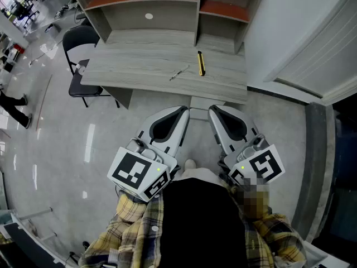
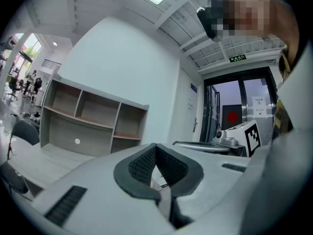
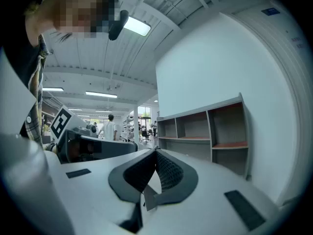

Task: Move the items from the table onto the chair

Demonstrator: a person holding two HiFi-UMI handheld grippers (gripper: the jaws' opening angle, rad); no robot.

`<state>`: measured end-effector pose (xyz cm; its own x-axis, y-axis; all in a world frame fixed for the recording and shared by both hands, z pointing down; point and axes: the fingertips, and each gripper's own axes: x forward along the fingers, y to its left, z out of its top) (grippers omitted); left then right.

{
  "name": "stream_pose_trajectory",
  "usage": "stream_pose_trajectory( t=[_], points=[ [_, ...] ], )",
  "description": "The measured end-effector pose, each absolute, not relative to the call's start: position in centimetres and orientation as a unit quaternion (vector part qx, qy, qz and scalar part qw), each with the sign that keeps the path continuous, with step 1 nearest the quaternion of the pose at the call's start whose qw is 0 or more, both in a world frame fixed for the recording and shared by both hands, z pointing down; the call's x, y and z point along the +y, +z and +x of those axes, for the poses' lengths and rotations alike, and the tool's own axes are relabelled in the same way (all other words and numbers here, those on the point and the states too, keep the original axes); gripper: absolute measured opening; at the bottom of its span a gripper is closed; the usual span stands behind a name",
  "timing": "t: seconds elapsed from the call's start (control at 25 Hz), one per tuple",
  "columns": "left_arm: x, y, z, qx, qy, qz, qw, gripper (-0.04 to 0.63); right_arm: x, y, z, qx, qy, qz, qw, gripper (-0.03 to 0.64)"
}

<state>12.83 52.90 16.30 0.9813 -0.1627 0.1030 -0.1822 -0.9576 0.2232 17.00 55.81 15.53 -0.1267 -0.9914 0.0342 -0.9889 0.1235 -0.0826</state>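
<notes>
Well, both of my grippers are clenched on nothing. The left gripper (image 1: 184, 111) and the right gripper (image 1: 213, 111) hang side by side close to my body, tips pressed together, well short of the table (image 1: 139, 66). The things to move lie on its front part, near each other: a yellow-and-black tool (image 1: 201, 63), maybe a knife, and to its left a thin pale stick (image 1: 179, 73), maybe a pen.

Both look light and stiff. I would pinch the tool across its middle, on the long sides. The stick lies flat and slim and will likely slip or roll, so I would take it at mid-length with my tips low. The chair (image 1: 80, 38) stands at the table's left end.

Only the head view shows the two things. My gripper views look level over the closed pads and catch the shelf (image 2: 93, 116), a door (image 2: 234, 116) and far-off people (image 3: 110, 129), but neither thing.
</notes>
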Motion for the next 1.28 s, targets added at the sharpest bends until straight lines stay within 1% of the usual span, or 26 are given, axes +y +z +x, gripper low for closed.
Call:
stream_pose_trajectory(
  t=[0.72,1.04,1.28],
  points=[
    [52.8,18.4,13.7,-0.132,0.050,0.981,0.131,0.003,56.4,17.7,18.4,0.771,-0.068,-0.633,0.025,0.017],
    [47.9,18.8,14.1,-0.138,0.044,0.980,0.136,0.003,52.0,18.7,18.3,0.774,-0.079,-0.628,0.018,0.017],
    [40.5,19.7,14.6,-0.113,0.056,0.983,0.135,0.003,44.7,19.6,18.5,0.759,-0.088,-0.645,0.018,0.018]
  ],
)
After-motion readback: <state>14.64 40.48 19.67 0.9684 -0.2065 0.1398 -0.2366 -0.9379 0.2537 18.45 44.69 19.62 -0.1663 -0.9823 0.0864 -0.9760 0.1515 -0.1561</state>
